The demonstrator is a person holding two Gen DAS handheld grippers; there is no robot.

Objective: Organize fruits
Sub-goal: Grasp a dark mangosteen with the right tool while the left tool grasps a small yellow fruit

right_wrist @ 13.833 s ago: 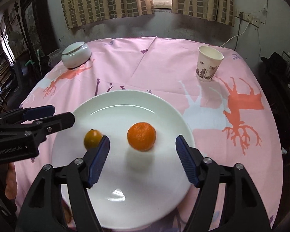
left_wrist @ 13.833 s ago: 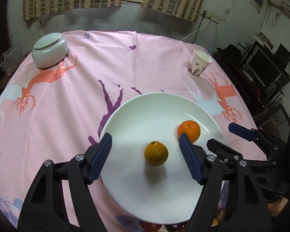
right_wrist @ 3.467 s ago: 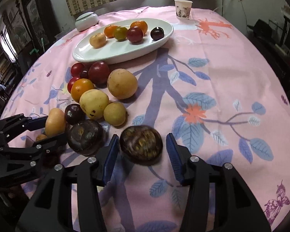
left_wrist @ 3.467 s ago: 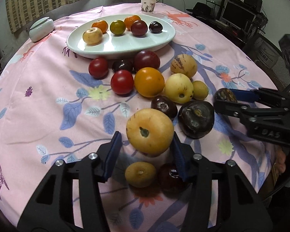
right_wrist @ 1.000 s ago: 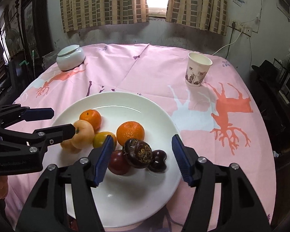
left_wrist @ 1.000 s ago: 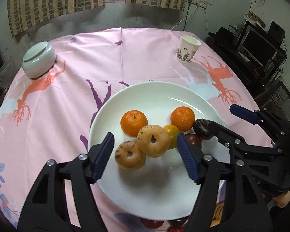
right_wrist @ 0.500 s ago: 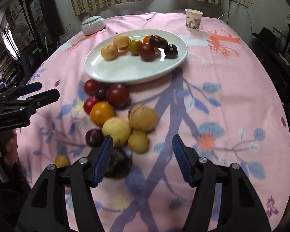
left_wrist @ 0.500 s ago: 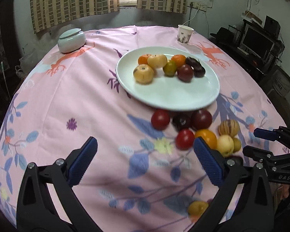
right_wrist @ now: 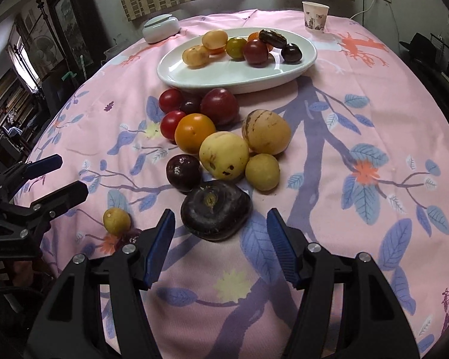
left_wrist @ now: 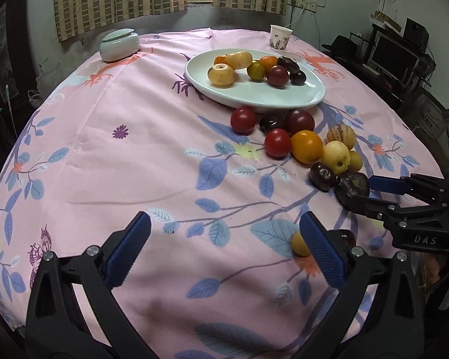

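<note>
A white oval plate (left_wrist: 284, 97) (right_wrist: 224, 74) at the far side holds several fruits. A cluster of loose fruits lies on the pink cloth in front of it: red tomatoes (left_wrist: 243, 120), an orange one (right_wrist: 195, 132), yellow ones (right_wrist: 224, 155). A large dark fruit (right_wrist: 215, 209) (left_wrist: 352, 185) sits nearest. My right gripper (right_wrist: 220, 243) is open, its jaws on either side of the dark fruit, just short of it. My left gripper (left_wrist: 224, 252) is open and empty over bare cloth. A small yellow fruit (left_wrist: 299, 243) (right_wrist: 116, 220) lies by its right finger.
A lidded white jar (left_wrist: 119, 44) stands at the back left and a paper cup (left_wrist: 280, 42) at the back right. The round table's edge falls away close to both grippers. Desks and monitors (left_wrist: 395, 56) stand to the right.
Both grippers have dropped lower and closer to the table. The right gripper now frames the large dark fruit. The left gripper has come nearer the small yellow fruit.
</note>
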